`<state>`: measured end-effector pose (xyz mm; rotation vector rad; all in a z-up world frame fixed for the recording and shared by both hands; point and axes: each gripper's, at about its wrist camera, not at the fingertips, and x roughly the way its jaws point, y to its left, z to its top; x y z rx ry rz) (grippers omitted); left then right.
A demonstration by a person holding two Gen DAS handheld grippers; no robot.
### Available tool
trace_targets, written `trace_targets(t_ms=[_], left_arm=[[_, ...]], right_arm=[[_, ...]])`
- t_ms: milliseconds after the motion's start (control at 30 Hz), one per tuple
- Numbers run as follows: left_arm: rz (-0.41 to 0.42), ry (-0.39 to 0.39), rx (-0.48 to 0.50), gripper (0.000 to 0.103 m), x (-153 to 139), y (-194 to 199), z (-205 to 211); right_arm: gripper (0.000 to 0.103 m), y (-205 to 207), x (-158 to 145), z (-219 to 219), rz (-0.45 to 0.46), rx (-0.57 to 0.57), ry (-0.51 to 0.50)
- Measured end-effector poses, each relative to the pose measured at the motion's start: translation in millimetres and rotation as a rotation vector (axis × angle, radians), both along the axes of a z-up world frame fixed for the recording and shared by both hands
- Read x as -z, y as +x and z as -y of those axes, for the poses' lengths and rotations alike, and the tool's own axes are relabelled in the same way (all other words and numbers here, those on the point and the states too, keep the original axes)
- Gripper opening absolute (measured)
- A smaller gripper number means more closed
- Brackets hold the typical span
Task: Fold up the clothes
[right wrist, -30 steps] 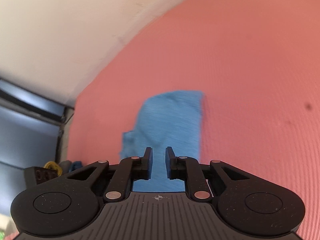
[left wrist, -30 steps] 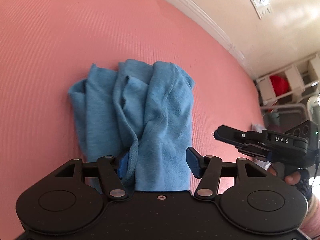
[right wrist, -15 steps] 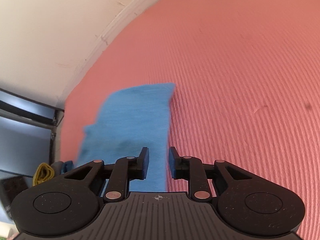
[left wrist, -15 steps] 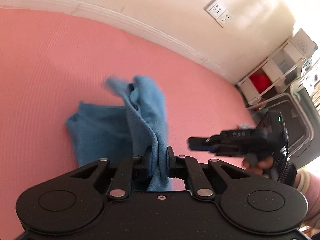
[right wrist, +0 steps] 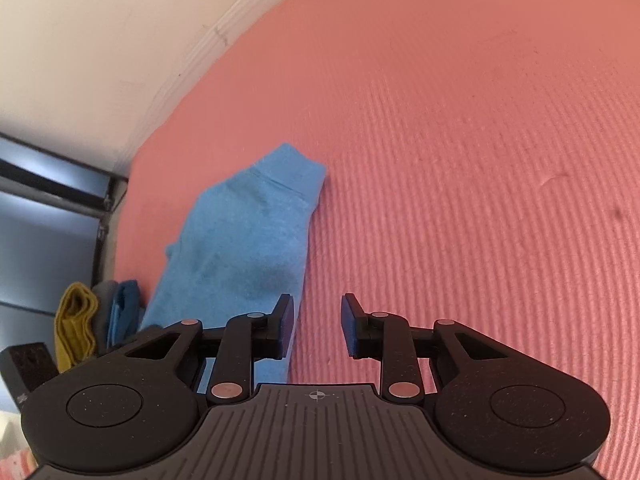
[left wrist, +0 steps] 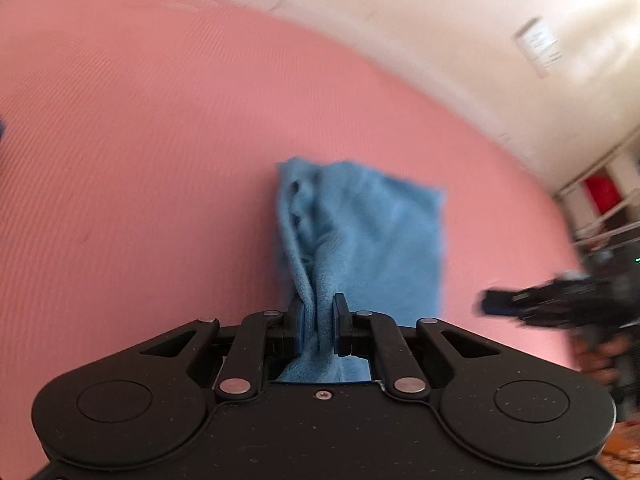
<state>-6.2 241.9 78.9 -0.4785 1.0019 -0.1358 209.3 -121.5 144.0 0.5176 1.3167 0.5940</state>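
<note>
Your left hand-held gripper [left wrist: 319,322] is clamped on a bunched fold of the blue garment [left wrist: 360,236] — the cloth passes between the two pads, which press it from both sides. From the pinch point the fabric rises in a narrow ridge, then spreads to the right into a flatter panel that lies on the pink mat [left wrist: 140,140]. The left wrist view is blurred, so finer seams cannot be read.

Your right hand-held gripper [right wrist: 316,326] has its jaws part-way apart and opening. Only bare mat shows in the gap between the pads; they press on nothing. In the right wrist view the blue garment [right wrist: 248,236] lies flat on the pink mat [right wrist: 480,160] to the left of the gap, and its near edge runs just behind the left pad; contact there cannot be confirmed.

In the left wrist view your right hand-held gripper [left wrist: 516,306] appears at the right edge, apart from the garment, with fingers of your right hand [left wrist: 600,360] wrapped on its grip.

The mat meets a white wall [right wrist: 100,40] along a pale skirting. A wall socket [left wrist: 538,46] sits on that wall — blurred. Folded yellow, grey and blue cloths [right wrist: 96,320] are stacked at the mat's far-left edge
</note>
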Motion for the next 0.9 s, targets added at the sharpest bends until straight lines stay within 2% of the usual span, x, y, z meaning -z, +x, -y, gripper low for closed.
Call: trace_targets(t_ms=[67,133,267,333,367,400,467,533,600,667,700,733,800,867,900], left_arm=[[-0.045,-0.008,-0.017,0.013,11,-2,-7],[-0.044,-0.018,-0.011,0.014,8,-3,-10],[-0.027,0.01,0.041,0.017,-9,1,-10],[0.018,0.048,0.065,0.029,-23,6,-12],[0.04,0.067,0.077,0.047,-31,8,-12],[0.063,0.086,0.089,0.054,-38,10,-13],[0.131,0.12,0.111,0.056,-55,15,-7],[0.168,0.129,0.134,0.064,-66,15,3],[0.189,0.103,0.168,0.064,-68,12,17],[0.184,0.109,0.238,0.063,-61,11,38],[0.181,0.111,0.272,0.059,-58,11,48],[0.169,0.137,0.296,0.055,-53,10,54],[0.124,0.174,0.336,0.027,-40,9,63],[0.06,0.172,0.31,0.013,-29,7,57],[0.03,0.166,0.29,0.012,-22,7,53]], right_arm=[[0.024,-1,-1,-3,0.003,-0.015,0.001],[0.024,-1,-5,-6,0.007,-0.025,0.01],[0.024,6,-14,-20,0.024,-0.023,0.039],[0.024,10,-21,-25,0.054,-0.026,0.047],[0.024,12,-24,-29,0.073,-0.032,0.048],[0.024,14,-27,-31,0.09,-0.04,0.046],[0.024,17,-32,-35,0.126,-0.052,0.034],[0.024,20,-35,-37,0.157,-0.068,0.032],[0.024,22,-38,-39,0.189,-0.094,0.04],[0.018,21,-41,-46,0.229,-0.127,0.029],[0.013,21,-42,-50,0.25,-0.144,0.022],[0.013,22,-42,-51,0.265,-0.158,0.014],[0.009,23,-41,-57,0.283,-0.182,0.0],[0.009,25,-38,-65,0.29,-0.206,-0.023],[0.009,25,-36,-68,0.29,-0.214,-0.032]])
